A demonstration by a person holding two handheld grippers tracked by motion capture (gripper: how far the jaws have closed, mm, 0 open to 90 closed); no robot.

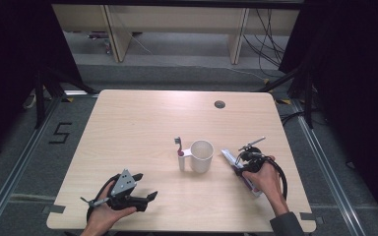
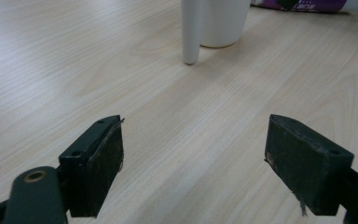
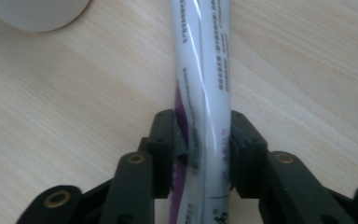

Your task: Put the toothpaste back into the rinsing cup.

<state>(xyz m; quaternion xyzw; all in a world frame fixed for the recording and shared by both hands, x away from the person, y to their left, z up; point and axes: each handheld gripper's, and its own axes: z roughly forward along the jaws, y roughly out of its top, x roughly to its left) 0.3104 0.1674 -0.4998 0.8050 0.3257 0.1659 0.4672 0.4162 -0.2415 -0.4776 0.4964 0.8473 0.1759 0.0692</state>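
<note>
Gripping tool: right gripper (image 3: pixel 200 149), jaws pressed on both sides of the toothpaste tube (image 3: pixel 205 70).
Tube position: lay flat on the table (image 1: pixel 128 128), right of centre in the high view, beside the white mug (image 1: pixel 201 156).
Idle tool: left gripper (image 2: pixel 193 163), lower left, jaws wide apart, holding nothing.

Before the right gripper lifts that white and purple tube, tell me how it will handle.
The tube looks soft-walled: the right gripper pads press its sides, so it may dent. Its glossy skin could slip. Held near one end, its long free part would probably sag; it lies flat on the table.
</note>
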